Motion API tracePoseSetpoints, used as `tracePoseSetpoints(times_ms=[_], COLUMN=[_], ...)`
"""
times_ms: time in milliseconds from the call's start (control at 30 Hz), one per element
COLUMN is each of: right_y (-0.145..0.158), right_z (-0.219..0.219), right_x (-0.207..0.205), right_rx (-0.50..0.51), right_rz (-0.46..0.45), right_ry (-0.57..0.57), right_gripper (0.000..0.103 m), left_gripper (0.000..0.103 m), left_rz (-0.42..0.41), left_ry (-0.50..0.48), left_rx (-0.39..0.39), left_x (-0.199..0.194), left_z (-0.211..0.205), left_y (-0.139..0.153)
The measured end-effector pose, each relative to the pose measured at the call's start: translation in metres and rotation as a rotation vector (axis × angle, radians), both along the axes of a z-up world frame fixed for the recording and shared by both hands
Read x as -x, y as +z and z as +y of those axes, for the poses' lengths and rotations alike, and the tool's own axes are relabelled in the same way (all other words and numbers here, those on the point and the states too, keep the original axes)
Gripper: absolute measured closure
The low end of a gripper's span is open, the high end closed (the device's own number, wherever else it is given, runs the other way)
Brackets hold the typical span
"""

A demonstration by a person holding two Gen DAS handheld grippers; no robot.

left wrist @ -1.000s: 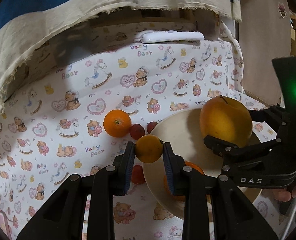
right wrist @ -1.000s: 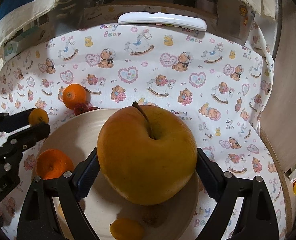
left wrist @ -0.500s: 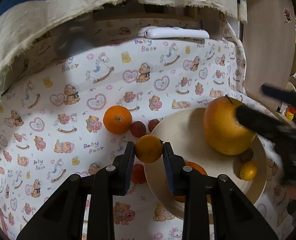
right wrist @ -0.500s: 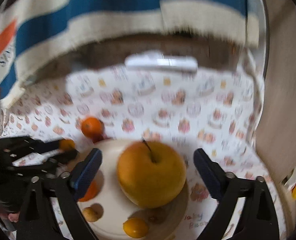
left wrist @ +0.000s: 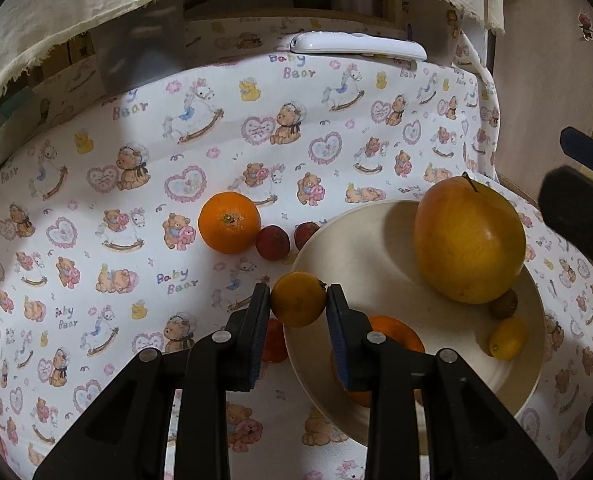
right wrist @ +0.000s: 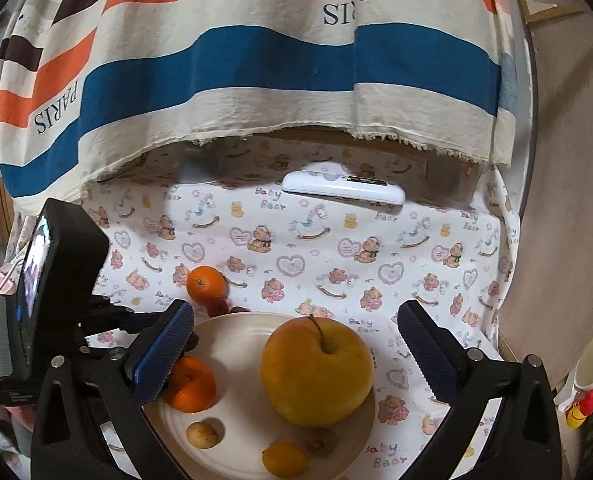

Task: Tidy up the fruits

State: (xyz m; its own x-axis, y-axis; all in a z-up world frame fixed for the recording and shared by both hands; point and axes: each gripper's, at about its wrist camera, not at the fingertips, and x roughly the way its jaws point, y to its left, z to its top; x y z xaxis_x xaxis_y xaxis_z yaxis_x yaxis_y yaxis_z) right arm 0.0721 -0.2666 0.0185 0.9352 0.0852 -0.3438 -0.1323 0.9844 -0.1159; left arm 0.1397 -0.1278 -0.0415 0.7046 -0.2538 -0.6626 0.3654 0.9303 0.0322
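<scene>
White remote (left wrist: 358,45) lies beneath striped cloth (right wrist: 256,60).

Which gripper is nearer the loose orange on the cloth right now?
Left. The left gripper, holding a small orange fruit, sits just short of the loose orange. The right gripper is open above the plate, farther back.

The left wrist camera is looking forward and down from low and close over the plate (left wrist: 534,380) at its near left edge. The right wrist camera is sitting higher and farther back, facing the same far side. Both views are sharing the plate, the big yellow fruit (right wrist: 317,372) and the white remote (left wrist: 358,45).
</scene>
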Motion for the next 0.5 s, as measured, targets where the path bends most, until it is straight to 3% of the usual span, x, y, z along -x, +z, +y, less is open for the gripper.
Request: tracePoseSetpoints(times_ms=[133, 233, 433, 500], right_y=[0.001, 0.002, 0.003, 0.004], right_z=[-0.007, -0.013, -0.027, -0.031], right_x=[-0.002, -0.004, -0.01, -0.01], right_rx=[-0.019, -0.045, -0.118, -0.138], right_rz=[0.0, 0.007, 0.037, 0.038], right_ry=[-0.022, -0.036, -0.06, -0.067], right_gripper=[0.0, 0.0, 0.0, 0.0], left_gripper=[0.071, 0.056, 0.055, 0.05], left_rz=[-0.008, -0.034, -0.042, -0.054], left_ry=[-0.001, 0.015, 0.032, 0.045], left_rx=[-0.01, -0.027, 0.011, 0.029], left_x=[0.002, 0.005, 0.012, 0.017], left_z=[-0.001, 0.0, 0.011, 0.017], left_y=[0.002, 0.005, 0.013, 0.017])
